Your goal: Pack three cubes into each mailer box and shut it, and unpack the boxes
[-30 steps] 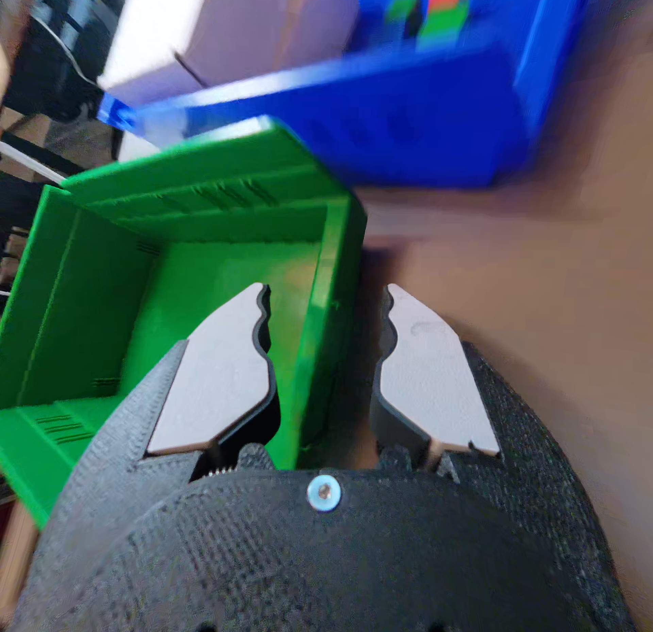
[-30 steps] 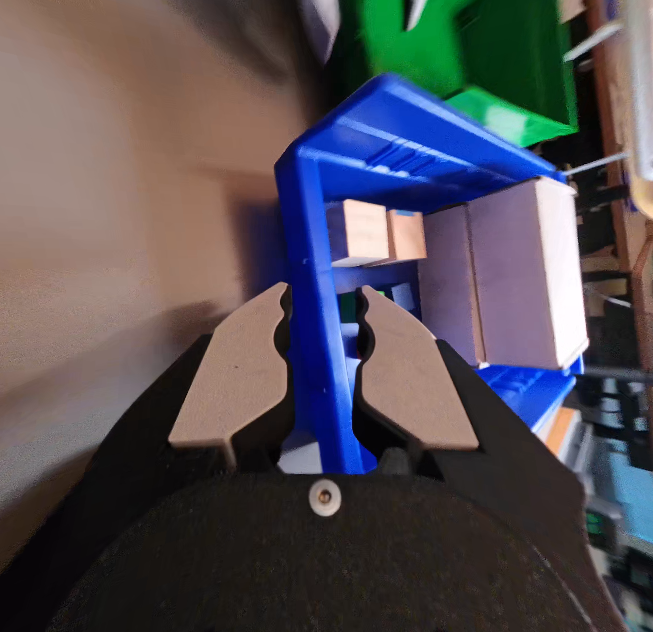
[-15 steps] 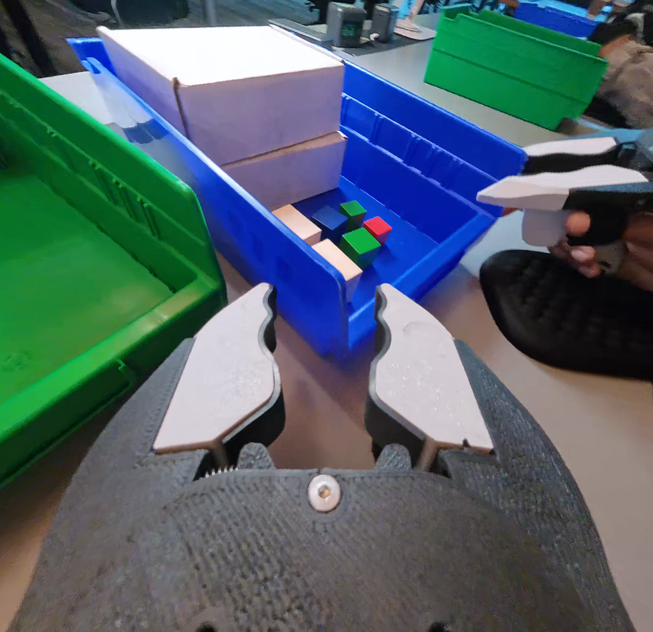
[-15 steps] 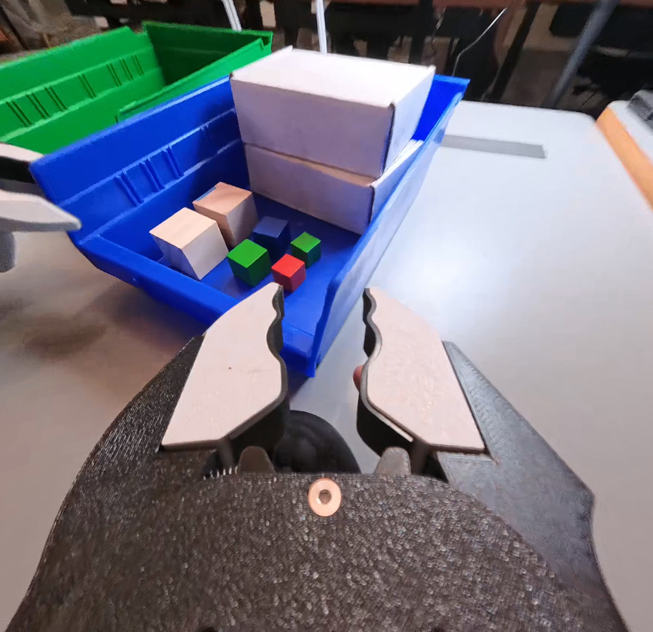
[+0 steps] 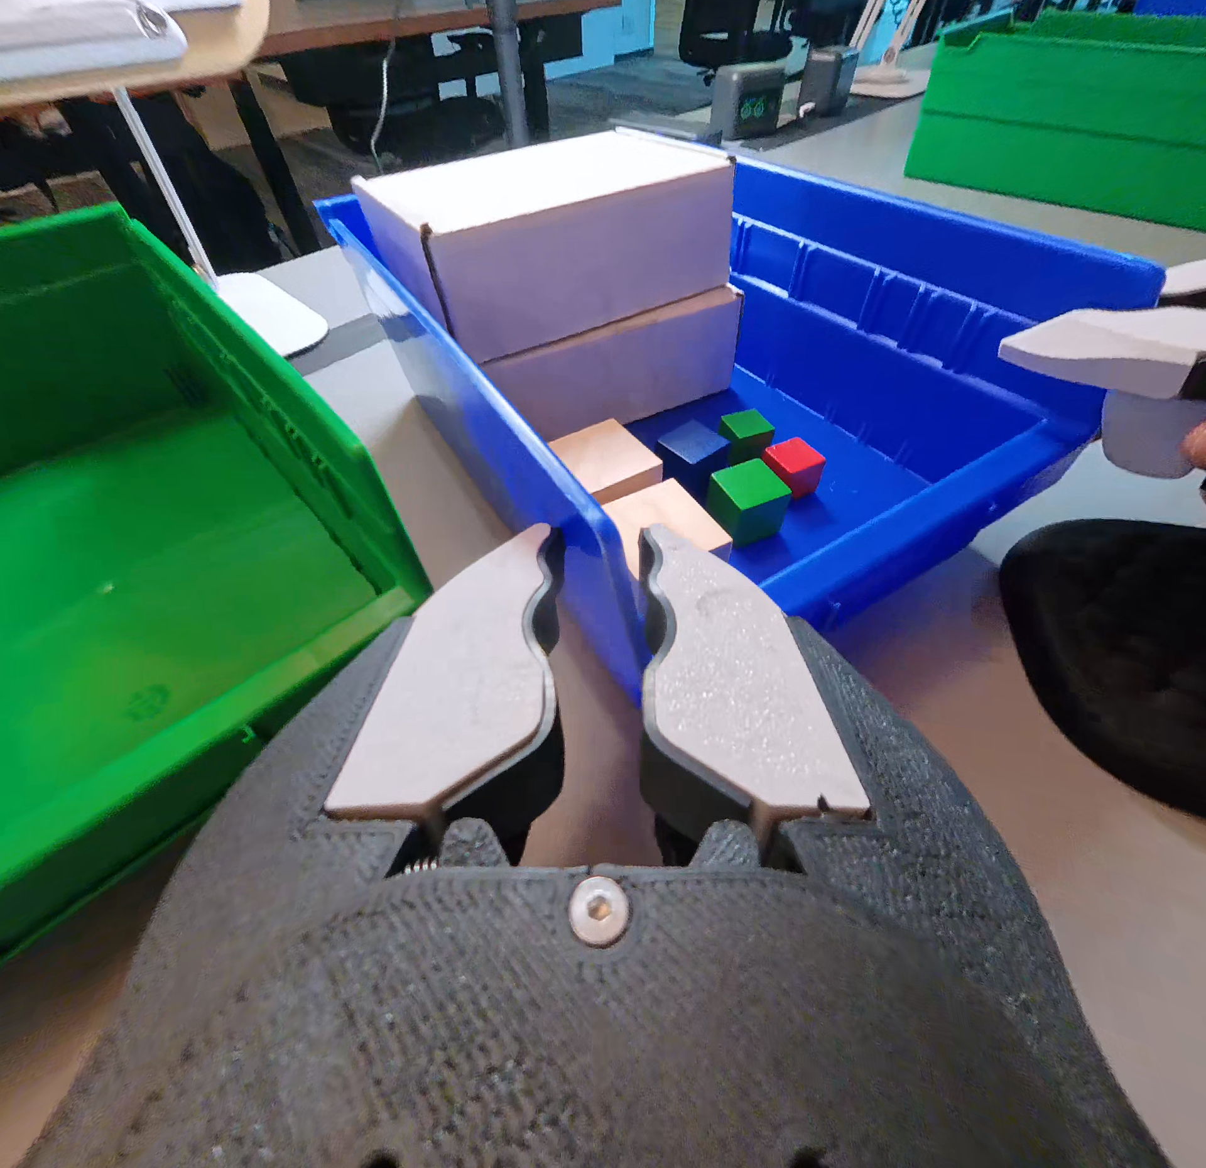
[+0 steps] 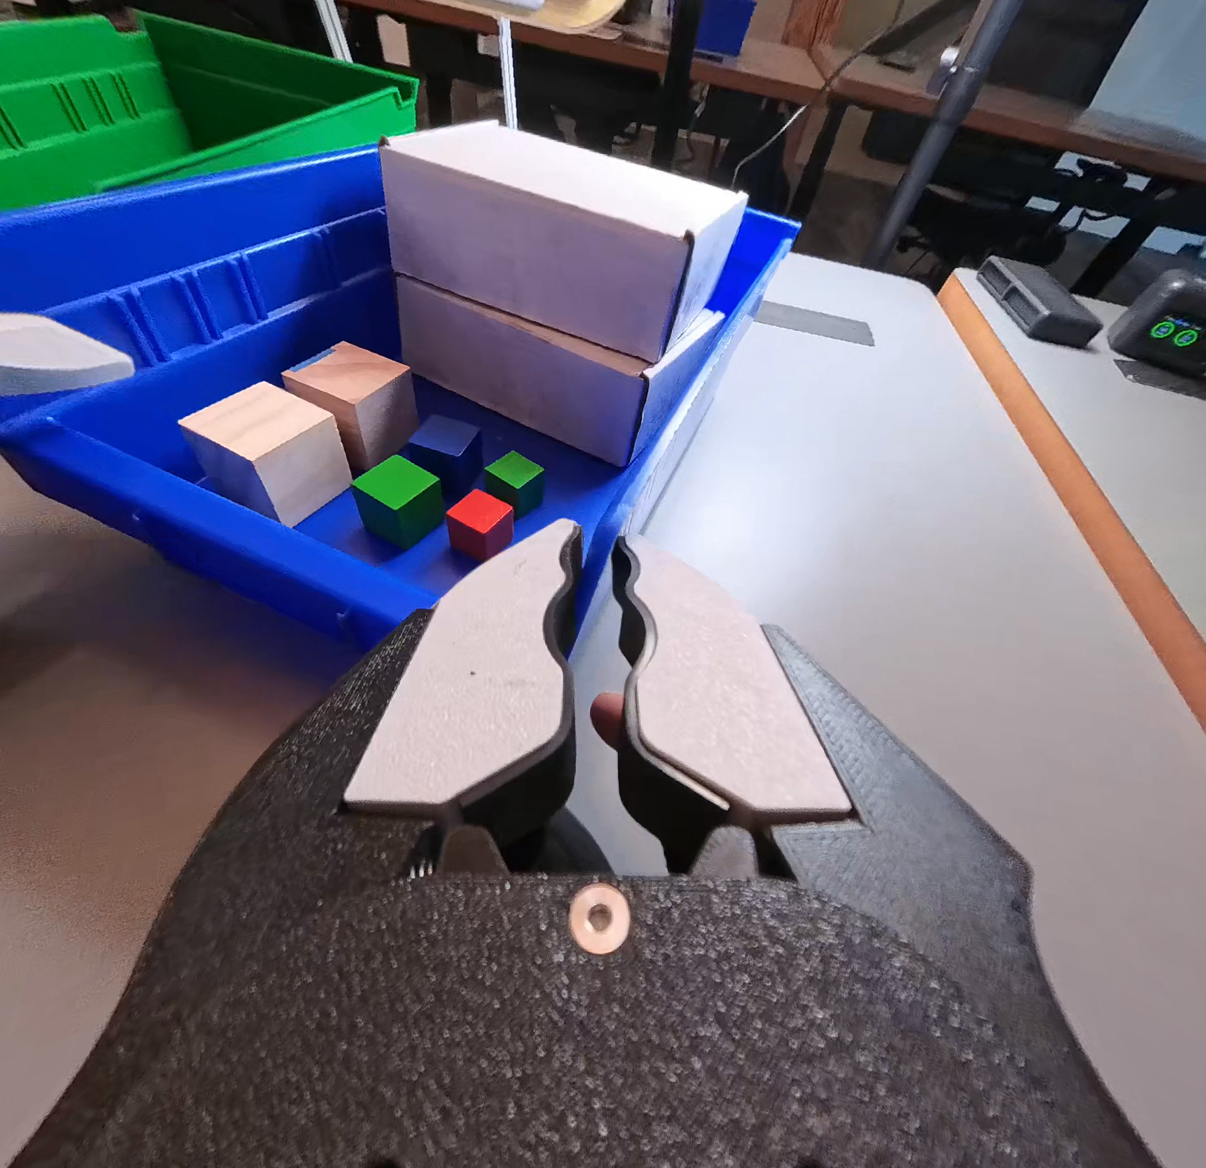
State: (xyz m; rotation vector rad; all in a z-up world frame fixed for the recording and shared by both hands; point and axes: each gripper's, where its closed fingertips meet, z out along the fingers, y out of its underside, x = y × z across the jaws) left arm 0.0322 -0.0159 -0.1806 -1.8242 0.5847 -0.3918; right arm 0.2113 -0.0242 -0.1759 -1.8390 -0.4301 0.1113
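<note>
Held the left claw (image 5: pixel 597 536) with fingers apart, right at a near corner of the blue bin (image 5: pixel 946 249). Lined the bin's side wall up with the gap, with no clear touch. Held the right claw (image 6: pixel 597 542) at the other near corner, fingers close but not together, gripping nothing. Saw two white mailer boxes (image 5: pixel 555 242) stacked at the far end of the bin, both shut. Saw loose cubes on the bin floor between boxes and claws: two wooden cubes (image 5: pixel 607 458), two green cubes (image 5: pixel 747 500), a dark blue cube (image 5: pixel 692 451) and a red cube (image 6: pixel 479 523) nearest the right claw. Found a green bin (image 5: pixel 196 549) just left of the blue one on the desk (image 6: pixel 848 516).
</note>
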